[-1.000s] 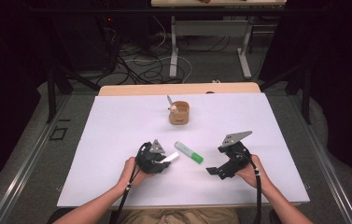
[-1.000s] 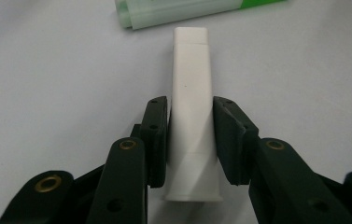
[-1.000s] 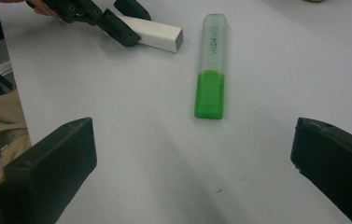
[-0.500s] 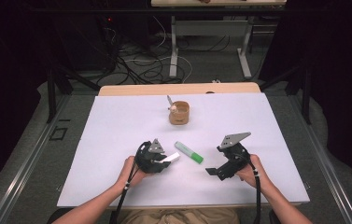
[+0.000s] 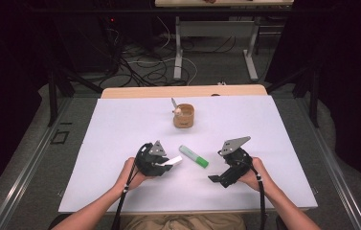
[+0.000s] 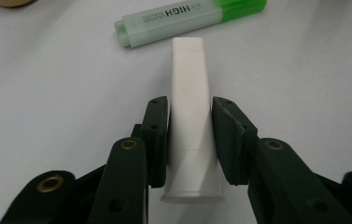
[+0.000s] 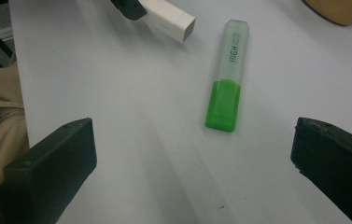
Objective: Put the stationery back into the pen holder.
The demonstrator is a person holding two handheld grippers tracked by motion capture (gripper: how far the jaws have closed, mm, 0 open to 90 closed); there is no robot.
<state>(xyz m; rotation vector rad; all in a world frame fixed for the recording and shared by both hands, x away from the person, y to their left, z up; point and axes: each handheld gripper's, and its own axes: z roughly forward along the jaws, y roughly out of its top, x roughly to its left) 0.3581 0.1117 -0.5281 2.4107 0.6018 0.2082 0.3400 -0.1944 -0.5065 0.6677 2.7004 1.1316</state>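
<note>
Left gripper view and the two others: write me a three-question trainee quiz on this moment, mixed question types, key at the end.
1. True or false: the left gripper is shut on the white tube.
2. What colour is the cap of the highlighter? A red, B green, C blue.
3. Fill in: the jaws of the right gripper stand ____.

Key: 1 true. 2 B. 3 open, nothing between them; the highlighter lies on the table ahead, and the wooden cup stands farther back.

A big white table [image 5: 120, 129] stands on a grey floor [image 5: 29, 158]. Behind the table, wires [image 5: 140, 67] lie under a dark desk [image 5: 216, 28].
</note>
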